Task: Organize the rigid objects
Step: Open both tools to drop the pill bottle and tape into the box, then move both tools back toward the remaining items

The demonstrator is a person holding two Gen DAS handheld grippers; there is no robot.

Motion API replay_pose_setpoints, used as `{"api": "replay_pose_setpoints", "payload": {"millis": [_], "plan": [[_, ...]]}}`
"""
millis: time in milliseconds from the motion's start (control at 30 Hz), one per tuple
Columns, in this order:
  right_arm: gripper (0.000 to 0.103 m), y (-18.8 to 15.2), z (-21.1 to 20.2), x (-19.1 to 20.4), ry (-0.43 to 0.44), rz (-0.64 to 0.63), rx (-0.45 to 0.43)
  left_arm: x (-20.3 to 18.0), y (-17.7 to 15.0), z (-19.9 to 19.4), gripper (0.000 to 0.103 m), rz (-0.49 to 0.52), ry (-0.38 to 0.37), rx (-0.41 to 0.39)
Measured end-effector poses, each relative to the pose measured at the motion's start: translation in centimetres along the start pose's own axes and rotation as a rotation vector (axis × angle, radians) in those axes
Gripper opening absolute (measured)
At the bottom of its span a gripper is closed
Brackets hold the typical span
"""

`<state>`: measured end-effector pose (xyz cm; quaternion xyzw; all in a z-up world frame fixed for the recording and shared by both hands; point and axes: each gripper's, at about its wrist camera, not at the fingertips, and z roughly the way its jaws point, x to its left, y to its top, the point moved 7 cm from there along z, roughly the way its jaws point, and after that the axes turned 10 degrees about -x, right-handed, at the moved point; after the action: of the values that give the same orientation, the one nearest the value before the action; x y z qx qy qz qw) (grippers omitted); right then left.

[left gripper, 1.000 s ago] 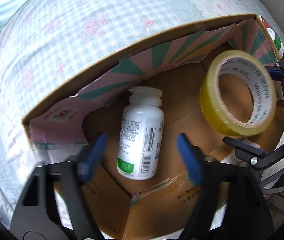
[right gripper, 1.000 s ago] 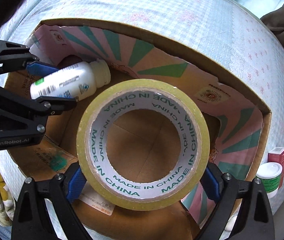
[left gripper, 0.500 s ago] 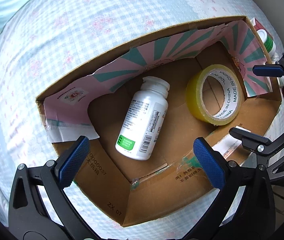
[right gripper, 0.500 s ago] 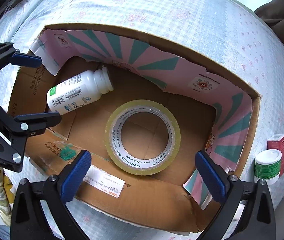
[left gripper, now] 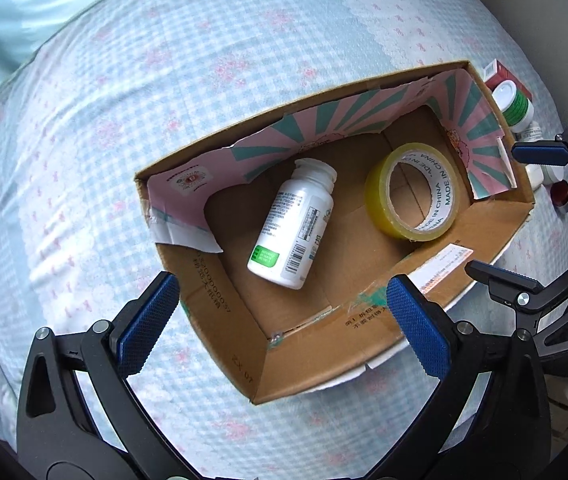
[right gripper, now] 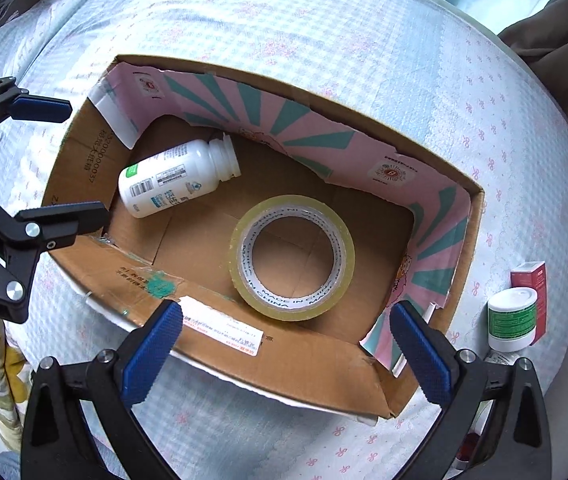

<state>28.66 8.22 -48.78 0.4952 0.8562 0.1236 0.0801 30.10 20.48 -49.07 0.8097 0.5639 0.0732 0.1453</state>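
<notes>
The open brown cardboard box with a pink-and-teal printed lining [right gripper: 436, 184] sits on a pale blue checked bedcover [right gripper: 324, 20]; it is the largest thing here, stiff in its walls but probably light, with torn flaps, so it is better left where it stands than dragged; inside it, toward the right, lies the yellowish roll of clear packing tape [right gripper: 292, 258], flat on the box floor near the near wall; it is rigid and light, its outer face likely slick, so the firmest hold would be across the ring's wall, one finger inside the core; to the left of it and apart from it lies the white plastic pill bottle with a green label patch [right gripper: 172, 178], on its side, cap toward the far wall; it is hard, smooth and apt to roll, best pinched across the middle of its body; outside the box to the right, on the bedcover, stand a small white jar with a green label [right gripper: 512, 322] and a dark red carton [right gripper: 532, 280] just behind it, both probably light and stiff; the left gripper [left gripper: 276, 316] and the right gripper [right gripper: 284, 344] both hang above the near wall, jaws spread wide, holding nothing.
</notes>
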Motion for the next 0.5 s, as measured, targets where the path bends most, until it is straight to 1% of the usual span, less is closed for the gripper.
{"api": "replay_pose_setpoints", "payload": {"millis": [133,233,333,500], "plan": [[0.103,0.5,-3.3,0.9,-0.012,-0.005,-0.037,0.4,0.3,-4.5,0.103,-0.005,0.013,-0.043],[0.103,0.1,-6.7,0.8,-0.035,-0.006,-0.073,0.3,0.1,-8.1,0.103,-0.018,0.022,-0.079],[0.103,-0.6,-10.5,0.6,-0.066,0.002,-0.104,-0.3,-0.1,-11.5,0.103,-0.029,0.026,-0.117],[0.103,-2.3,-15.7,-0.3,-0.12,0.066,-0.137,-2.2,0.3,-16.0,0.103,-0.036,0.016,-0.188]]}}
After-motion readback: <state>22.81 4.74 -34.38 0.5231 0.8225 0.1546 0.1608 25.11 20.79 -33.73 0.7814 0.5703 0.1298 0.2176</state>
